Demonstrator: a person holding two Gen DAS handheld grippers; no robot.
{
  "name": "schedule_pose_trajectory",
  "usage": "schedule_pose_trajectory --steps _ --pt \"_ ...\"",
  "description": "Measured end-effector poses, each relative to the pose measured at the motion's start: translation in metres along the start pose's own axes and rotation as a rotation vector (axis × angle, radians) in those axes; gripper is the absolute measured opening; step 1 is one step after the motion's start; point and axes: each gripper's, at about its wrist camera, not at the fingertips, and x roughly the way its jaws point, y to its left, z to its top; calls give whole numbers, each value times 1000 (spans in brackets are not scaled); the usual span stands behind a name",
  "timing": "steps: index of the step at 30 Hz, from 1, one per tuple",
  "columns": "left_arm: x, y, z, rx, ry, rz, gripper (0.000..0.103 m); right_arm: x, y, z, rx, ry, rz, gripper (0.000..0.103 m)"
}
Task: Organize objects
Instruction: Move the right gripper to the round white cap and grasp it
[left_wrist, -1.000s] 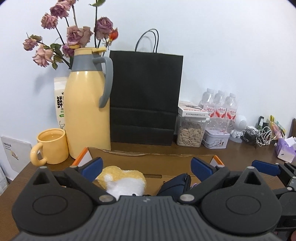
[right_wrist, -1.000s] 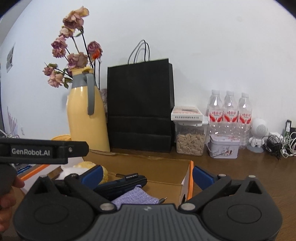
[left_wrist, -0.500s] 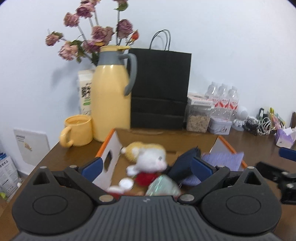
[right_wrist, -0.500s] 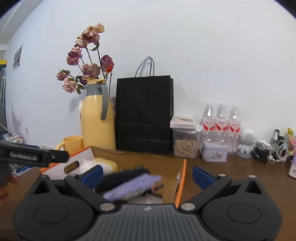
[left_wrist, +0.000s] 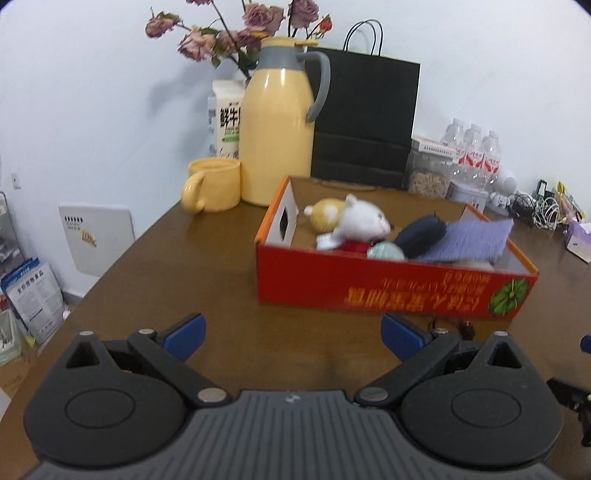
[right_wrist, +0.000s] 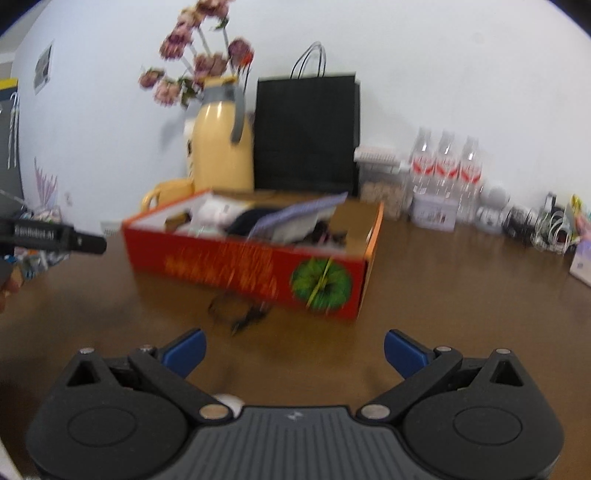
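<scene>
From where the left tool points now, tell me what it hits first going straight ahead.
Most likely the red box: the open left tool faces its near wall across bare table. Depth is unclear; a dark cable at the box's foot might come first.

Against the white wall, on a brown table (left_wrist: 207, 258): yellow jug (left_wrist: 279, 125) with grey handle, dried roses (left_wrist: 236, 33) behind, milk carton (left_wrist: 227, 118) beside. Yellow mug (left_wrist: 214, 184) touching the jug's left side. Black bag (left_wrist: 365, 122) to the right, then jar (left_wrist: 428, 173), tin (left_wrist: 467, 194), three bottles (left_wrist: 474, 155), white figurine (left_wrist: 508, 184), tangled cables (left_wrist: 539, 210).
</scene>
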Motion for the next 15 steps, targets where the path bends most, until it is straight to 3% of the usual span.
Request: schedule_pose_trajectory --steps 11,15 --pt "-17 5 -24 9 31 -13 103 -1 24 -24 -20 88 54 101" --pt "-19 5 -28 12 35 -13 103 6 34 -29 -43 117 66 85"
